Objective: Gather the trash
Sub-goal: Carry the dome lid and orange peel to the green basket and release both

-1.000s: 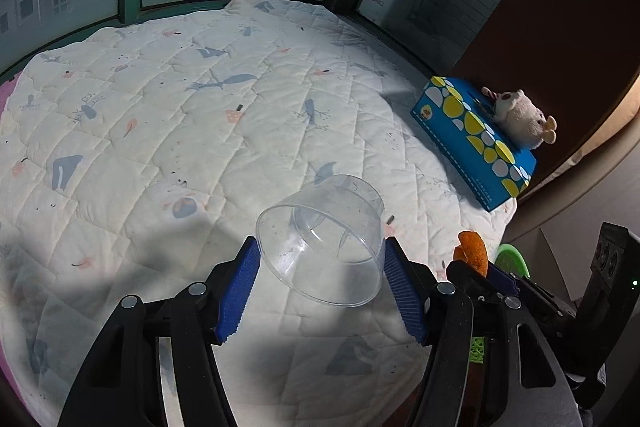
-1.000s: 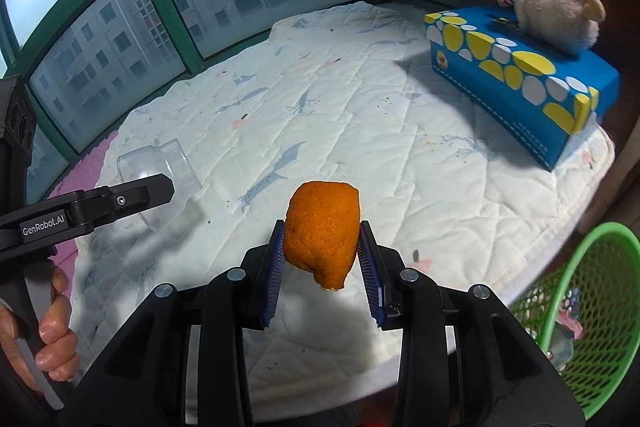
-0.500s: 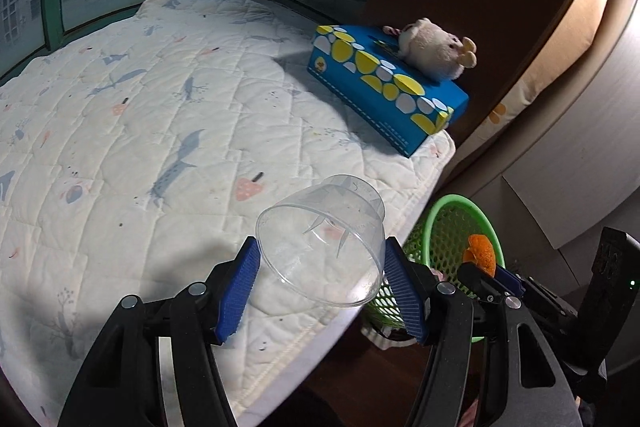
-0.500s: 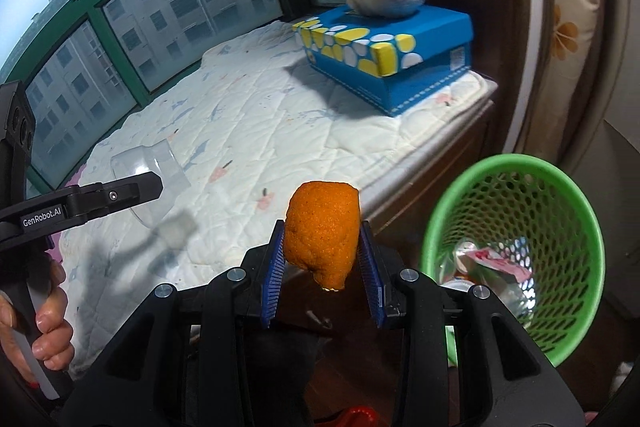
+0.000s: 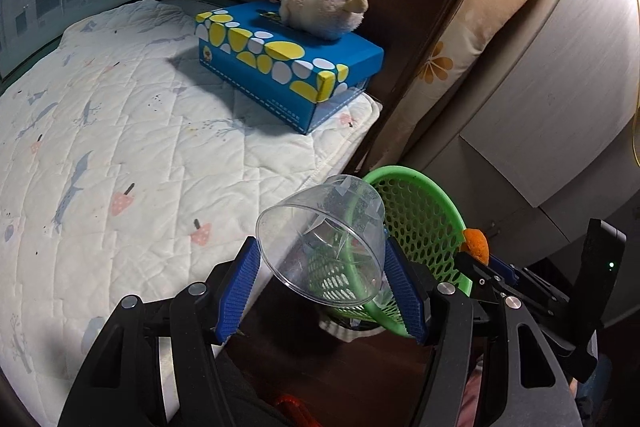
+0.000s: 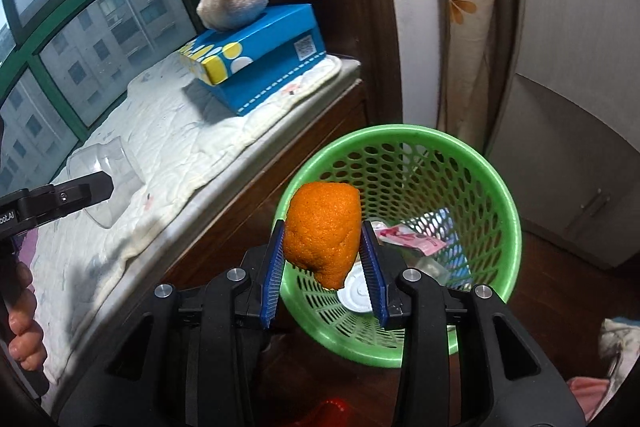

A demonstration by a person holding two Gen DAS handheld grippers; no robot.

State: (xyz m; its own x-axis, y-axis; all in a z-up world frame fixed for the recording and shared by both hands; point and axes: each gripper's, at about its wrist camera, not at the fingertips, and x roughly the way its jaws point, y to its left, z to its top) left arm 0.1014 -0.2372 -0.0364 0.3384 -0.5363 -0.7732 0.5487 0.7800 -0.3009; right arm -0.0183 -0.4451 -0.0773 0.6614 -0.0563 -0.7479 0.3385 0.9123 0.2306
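My left gripper is shut on a clear plastic cup, held on its side at the bed's edge, in front of the green mesh trash basket. My right gripper is shut on a piece of orange peel and holds it over the near rim of the basket. The basket holds a red wrapper, a white lid and other litter. The peel also shows in the left wrist view, and the cup in the right wrist view.
A blue and yellow box with a plush toy on top lies on the white quilted bed by the window. A floral curtain and a white cabinet stand behind the basket. The floor is dark wood.
Both grippers have swung right, from over the bed to the green basket. The peel now hangs over the basket's rim and the cup is at the bed's edge.
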